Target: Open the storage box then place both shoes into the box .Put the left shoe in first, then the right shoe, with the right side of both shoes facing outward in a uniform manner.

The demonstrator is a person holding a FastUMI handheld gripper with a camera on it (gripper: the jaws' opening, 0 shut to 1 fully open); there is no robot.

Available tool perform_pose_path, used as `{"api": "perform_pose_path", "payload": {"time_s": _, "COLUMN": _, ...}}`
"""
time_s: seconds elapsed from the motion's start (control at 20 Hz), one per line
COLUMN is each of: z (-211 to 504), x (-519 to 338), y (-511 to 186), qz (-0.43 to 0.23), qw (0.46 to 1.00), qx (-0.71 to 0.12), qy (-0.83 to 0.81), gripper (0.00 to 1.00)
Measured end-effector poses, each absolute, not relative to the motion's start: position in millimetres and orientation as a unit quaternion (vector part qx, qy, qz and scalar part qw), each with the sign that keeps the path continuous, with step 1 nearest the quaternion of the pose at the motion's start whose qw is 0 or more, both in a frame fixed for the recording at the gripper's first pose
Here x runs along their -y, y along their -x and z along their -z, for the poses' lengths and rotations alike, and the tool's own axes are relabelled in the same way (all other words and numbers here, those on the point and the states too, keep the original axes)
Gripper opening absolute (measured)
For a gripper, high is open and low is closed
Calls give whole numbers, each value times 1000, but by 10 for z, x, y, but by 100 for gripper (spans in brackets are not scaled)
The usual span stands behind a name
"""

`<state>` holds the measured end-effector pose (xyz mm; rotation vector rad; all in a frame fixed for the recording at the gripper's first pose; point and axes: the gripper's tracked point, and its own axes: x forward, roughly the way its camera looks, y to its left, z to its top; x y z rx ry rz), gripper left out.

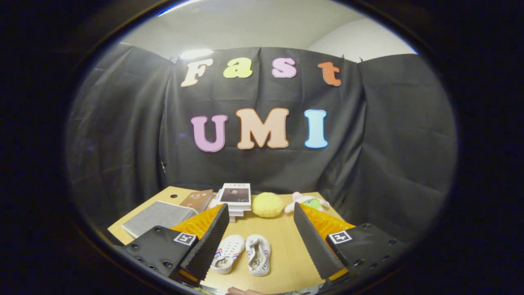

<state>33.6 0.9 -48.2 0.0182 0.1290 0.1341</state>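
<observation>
Nothing of the task looks done yet, judging from how things lie. At the bottom centre of the frame the gripper (pixel 260 241) hangs above the wooden table (pixel 286 254) with its fingers spread wide apart, released and holding nothing; neither finger touches anything. At the very bottom edge, just under the fingers, a sliver of what may be a person's fingertip (pixel 241 291) shows.

Between the two fingers, low in the frame, lie the two white shoes side by side on the table, apart from the fingers. The one at lower centre-left (pixel 227 254) lies sole-down, with red and blue marks along its side. Its neighbour just to the right (pixel 258 254) lies tipped over, with its opening facing up. Which of them is the left shoe I cannot tell from here.

Farther back, at centre-left of the frame and partly hidden behind the left finger, sits the grey fabric storage box (pixel 159 217), flat and with its lid closed. So opening it, then placing each shoe, all remains.

Beyond that, along the back of the table in mid-frame, are a brown book (pixel 197 200) beside a small stack of books (pixel 235 199), then a yellow round plush (pixel 267 204), then a small pink and green soft toy (pixel 307 201) toward centre-right. Behind them hangs the black cloth wall.
</observation>
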Motion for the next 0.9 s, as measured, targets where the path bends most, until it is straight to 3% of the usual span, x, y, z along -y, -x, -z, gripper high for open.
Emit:
{"api": "perform_pose_path", "payload": {"time_s": 0.5, "z": 1607, "x": -891, "y": -939, "qz": -211, "qw": 952, "qx": -217, "qy": -45, "gripper": 99}}
{"api": "perform_pose_path", "payload": {"time_s": 0.7, "z": 2082, "x": -1537, "y": -1003, "qz": -322, "qw": 881, "qx": -327, "qy": -112, "gripper": 97}}
{"api": "perform_pose_path", "payload": {"time_s": 0.9, "z": 2421, "x": -2095, "y": -1018, "qz": -393, "qw": 792, "qx": -425, "qy": -196, "gripper": 97}}
